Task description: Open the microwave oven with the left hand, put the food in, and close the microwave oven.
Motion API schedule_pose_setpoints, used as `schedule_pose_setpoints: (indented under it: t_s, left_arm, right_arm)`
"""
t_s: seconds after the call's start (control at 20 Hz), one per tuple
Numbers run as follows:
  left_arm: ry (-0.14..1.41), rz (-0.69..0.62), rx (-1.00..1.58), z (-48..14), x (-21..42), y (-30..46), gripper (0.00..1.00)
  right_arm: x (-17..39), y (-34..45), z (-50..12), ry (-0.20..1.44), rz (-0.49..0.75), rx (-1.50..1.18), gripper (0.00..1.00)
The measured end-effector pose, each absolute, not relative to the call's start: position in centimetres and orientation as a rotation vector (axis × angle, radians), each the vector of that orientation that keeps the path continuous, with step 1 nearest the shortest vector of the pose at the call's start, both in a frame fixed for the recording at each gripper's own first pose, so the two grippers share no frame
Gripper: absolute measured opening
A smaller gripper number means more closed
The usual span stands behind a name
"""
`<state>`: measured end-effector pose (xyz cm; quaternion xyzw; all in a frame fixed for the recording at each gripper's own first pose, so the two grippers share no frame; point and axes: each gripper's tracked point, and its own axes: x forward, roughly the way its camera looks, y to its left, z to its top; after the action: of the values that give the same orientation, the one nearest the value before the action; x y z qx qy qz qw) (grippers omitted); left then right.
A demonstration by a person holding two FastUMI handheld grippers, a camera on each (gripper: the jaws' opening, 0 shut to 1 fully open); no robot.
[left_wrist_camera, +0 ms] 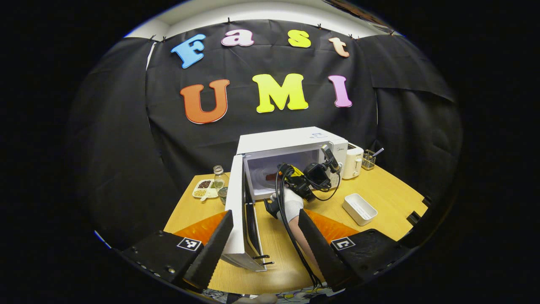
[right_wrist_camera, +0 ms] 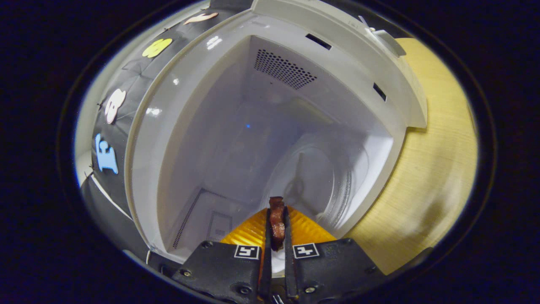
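One microwave oven (left_wrist_camera: 291, 156) stands on the one table (left_wrist_camera: 388, 190), its single door (left_wrist_camera: 236, 211) swung open. Right of it: one toaster (left_wrist_camera: 353, 160), one wire holder (left_wrist_camera: 369, 159), one white box (left_wrist_camera: 359, 208). Left of it: one divided dish (left_wrist_camera: 203, 188), two glass jars (left_wrist_camera: 218, 176). One piece of food (right_wrist_camera: 277, 221) sits before its cavity.

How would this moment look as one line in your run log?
door: open | right gripper: shut on food, at microwave cavity | left gripper: open, holding nothing
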<state>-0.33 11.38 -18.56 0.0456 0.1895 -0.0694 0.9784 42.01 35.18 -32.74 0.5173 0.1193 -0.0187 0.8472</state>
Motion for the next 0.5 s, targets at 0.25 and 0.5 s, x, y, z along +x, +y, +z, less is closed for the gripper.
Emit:
schedule_pose_setpoints:
  t_s: [0.25, 0.5]
  left_arm:
    - [0.377, -0.158, 0.094, -18.6, 0.0, 11.7, 0.95]
    - [0.377, -0.160, 0.098, -18.6, 0.4, 11.7, 0.95]
  right_arm:
    - [42.7, 34.6, -33.9, 0.221, -0.056, 0.968, 0.12]
    - [42.5, 33.6, -33.5, 0.205, -0.049, 0.758, 0.44]
